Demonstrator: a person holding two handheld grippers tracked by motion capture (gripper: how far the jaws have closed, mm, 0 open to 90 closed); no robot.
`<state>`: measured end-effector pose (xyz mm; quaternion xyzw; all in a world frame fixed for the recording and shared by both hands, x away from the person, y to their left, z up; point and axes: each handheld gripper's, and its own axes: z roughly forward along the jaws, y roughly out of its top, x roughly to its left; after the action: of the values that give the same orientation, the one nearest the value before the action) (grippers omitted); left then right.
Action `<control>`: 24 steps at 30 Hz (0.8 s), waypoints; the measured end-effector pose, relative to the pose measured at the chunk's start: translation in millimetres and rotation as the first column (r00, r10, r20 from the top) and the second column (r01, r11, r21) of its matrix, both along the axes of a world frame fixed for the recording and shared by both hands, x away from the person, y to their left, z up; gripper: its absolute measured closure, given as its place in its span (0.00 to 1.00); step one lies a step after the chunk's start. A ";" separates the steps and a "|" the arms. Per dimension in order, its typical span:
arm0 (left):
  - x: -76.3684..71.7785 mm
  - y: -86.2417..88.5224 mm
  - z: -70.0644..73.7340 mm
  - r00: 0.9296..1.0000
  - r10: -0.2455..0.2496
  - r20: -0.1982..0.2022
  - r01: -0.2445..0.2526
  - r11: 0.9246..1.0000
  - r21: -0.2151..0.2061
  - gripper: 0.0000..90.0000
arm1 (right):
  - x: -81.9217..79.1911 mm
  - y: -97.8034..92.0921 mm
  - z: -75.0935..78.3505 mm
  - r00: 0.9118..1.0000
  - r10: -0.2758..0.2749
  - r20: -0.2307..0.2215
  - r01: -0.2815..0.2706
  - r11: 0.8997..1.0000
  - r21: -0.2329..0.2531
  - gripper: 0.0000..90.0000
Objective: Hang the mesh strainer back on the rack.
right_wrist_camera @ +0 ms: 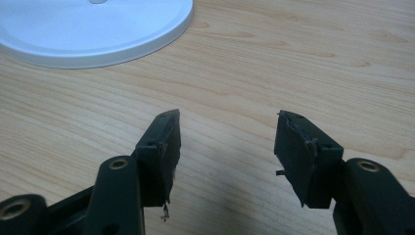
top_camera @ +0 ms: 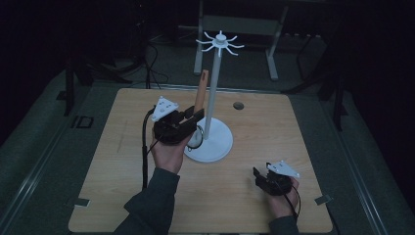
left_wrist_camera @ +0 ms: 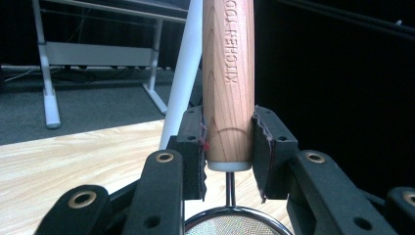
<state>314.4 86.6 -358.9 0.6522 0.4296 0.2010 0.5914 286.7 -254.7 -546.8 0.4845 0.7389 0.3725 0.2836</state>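
Note:
A small strainer with a wooden handle [top_camera: 201, 88] stands upright in my left gripper [top_camera: 192, 117], which is shut on the handle's lower end. In the left gripper view the handle [left_wrist_camera: 228, 83] reads "KITCHEN TOOL" and sits clamped between the two pads, with the wire mesh bowl [left_wrist_camera: 230, 226] hanging below. Just right of it rises a white hanging stand [top_camera: 215, 88] with a ring of hooks [top_camera: 220, 42] at its top and a round base [top_camera: 218, 144]. My right gripper [top_camera: 258, 175] rests low near the table's front right, open with nothing between its fingers [right_wrist_camera: 161, 147].
The wooden table [top_camera: 122, 166] has a small dark hole [top_camera: 238, 105] at the back. The stand's base [right_wrist_camera: 93, 29] lies ahead of the right gripper. A white metal frame [top_camera: 235, 29] stands on the floor behind the table. Cables trail off the left side.

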 end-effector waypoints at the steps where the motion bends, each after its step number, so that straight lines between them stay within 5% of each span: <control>1: -0.1 -0.1 0.6 1.000 0.001 0.003 -0.001 1.000 -0.003 0.76 | -0.1 -0.1 0.1 1.000 -0.001 0.001 0.001 1.000 -0.001 0.47; 24: -0.4 2.9 26.7 0.996 0.036 0.080 -0.031 0.997 -0.071 0.76 | 0.0 -1.1 0.4 1.000 -0.003 0.001 0.003 1.000 0.001 0.47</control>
<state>314.0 89.5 -332.2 0.6150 0.4230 0.2219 0.6274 286.8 -255.8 -546.5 0.4855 0.7378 0.3728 0.2844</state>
